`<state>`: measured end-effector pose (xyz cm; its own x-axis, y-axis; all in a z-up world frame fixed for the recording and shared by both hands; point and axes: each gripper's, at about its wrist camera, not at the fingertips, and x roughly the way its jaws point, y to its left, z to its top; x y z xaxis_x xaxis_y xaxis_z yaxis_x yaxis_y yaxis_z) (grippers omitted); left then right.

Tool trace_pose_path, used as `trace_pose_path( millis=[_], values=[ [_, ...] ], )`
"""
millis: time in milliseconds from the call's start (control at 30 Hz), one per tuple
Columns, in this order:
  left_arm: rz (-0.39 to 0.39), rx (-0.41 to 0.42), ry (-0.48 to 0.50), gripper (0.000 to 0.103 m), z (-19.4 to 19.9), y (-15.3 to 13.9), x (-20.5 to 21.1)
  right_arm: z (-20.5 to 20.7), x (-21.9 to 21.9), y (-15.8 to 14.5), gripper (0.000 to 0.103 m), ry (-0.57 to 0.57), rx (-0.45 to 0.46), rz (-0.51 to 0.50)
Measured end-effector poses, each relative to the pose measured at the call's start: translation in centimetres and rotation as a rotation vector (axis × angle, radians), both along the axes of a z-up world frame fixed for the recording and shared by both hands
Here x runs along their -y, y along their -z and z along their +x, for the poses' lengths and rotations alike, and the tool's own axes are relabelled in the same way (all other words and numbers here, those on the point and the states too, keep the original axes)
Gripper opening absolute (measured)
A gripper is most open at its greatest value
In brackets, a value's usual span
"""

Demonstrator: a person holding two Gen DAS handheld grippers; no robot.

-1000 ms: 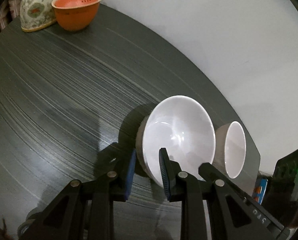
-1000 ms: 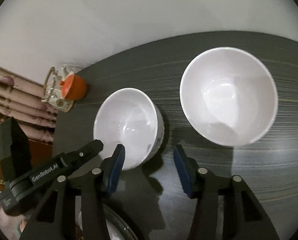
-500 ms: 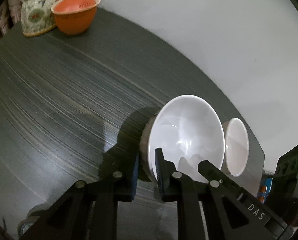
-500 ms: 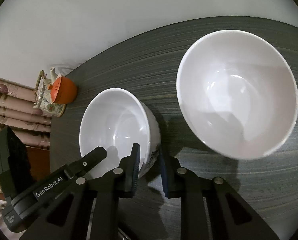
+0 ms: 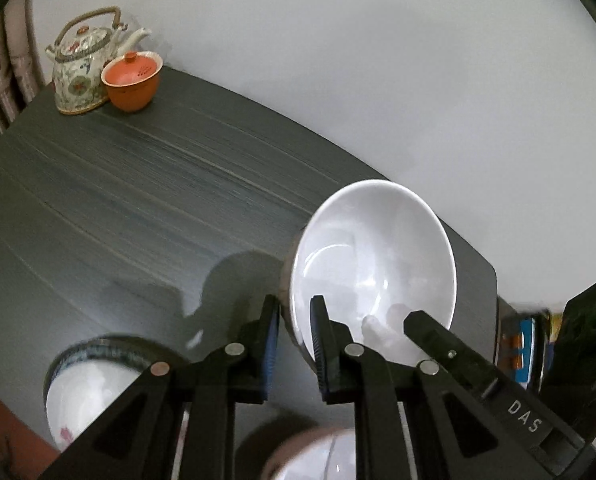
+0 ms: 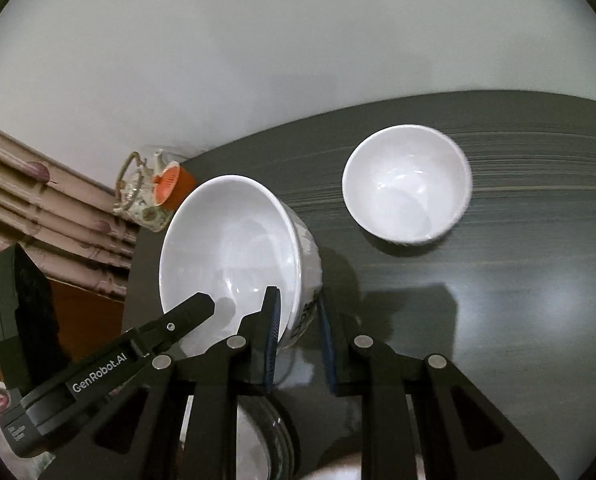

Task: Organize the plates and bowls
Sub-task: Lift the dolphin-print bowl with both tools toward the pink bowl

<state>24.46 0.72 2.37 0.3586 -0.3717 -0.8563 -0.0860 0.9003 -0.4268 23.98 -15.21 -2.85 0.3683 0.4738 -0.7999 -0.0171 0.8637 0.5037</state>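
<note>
Clamping a white bowl (image 5: 373,264) by its near rim, the left gripper (image 5: 296,344) has one blue pad outside the wall and one inside; bowl is tilted, mouth toward the camera, clear of the dark table (image 5: 130,208). The jaws had just been closing, with the rim between them.

Right gripper (image 6: 298,332) is likewise pinched on the rim of a second white bowl (image 6: 234,248), one with dark print on its outer wall, left pad inside, right pad outside. That bowl is tilted and appears lifted off the table. These jaws also closed in the last moment and sit tight on the rim.

In the right wrist view a third white bowl (image 6: 407,186) stands upright on the table, well apart from the held one, up and right.

Left wrist view, bottom edge: a blue-rimmed bowl (image 5: 86,392) at lower left and another pale dish (image 5: 313,456) under the gripper, both blurred.

Far corner of the table: patterned teapot (image 5: 84,68) with an orange lidded cup (image 5: 132,80) just beside it, possibly touching. Pale wall (image 5: 377,60) behind the table.
</note>
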Motion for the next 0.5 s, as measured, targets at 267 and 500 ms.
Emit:
trace_pose_path(
  millis=[267, 500],
  values=[
    [0.003, 0.02, 0.061, 0.016, -6.3, -3.1, 2.4, -7.0, 2.4, -3.6, 0.019, 0.048, 0.055, -0.007],
    [0.015, -0.005, 0.109, 0.016, -11.8, -2.8, 4.0, -12.7, 5.2, -3.8, 0.019, 0.079, 0.048, -0.002]
  ],
)
